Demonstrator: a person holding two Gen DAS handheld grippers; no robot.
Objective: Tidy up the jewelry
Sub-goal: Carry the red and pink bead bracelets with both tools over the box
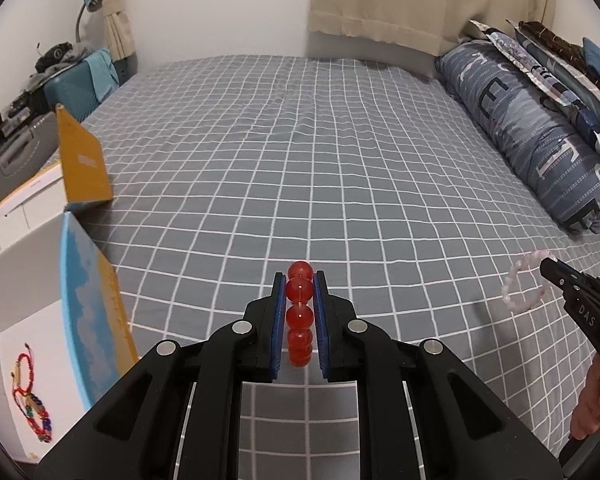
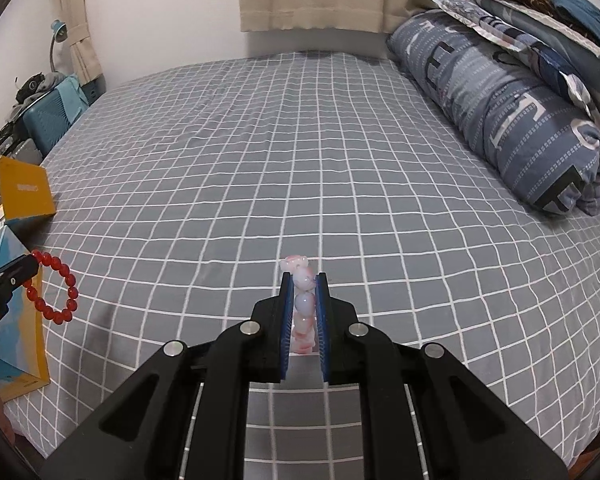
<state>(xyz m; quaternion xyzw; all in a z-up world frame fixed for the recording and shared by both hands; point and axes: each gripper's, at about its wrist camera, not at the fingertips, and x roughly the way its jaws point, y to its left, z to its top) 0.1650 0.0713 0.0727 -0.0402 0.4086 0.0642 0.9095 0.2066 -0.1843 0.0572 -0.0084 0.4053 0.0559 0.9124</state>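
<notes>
Two beaded bracelets, two boxes

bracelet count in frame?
At least 4. Red bead bracelet in the left gripper jaws; pink bead bracelet in the right gripper jaws; two or more overlapping bracelets, one red cord, one multicolour bead, in the white box. Exact box count unclear.

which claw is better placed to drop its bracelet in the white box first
Left. The left claw, shut on the red bracelet, is next to the white box holding other bracelets. The right claw holds the pink bracelet farther away.
</notes>
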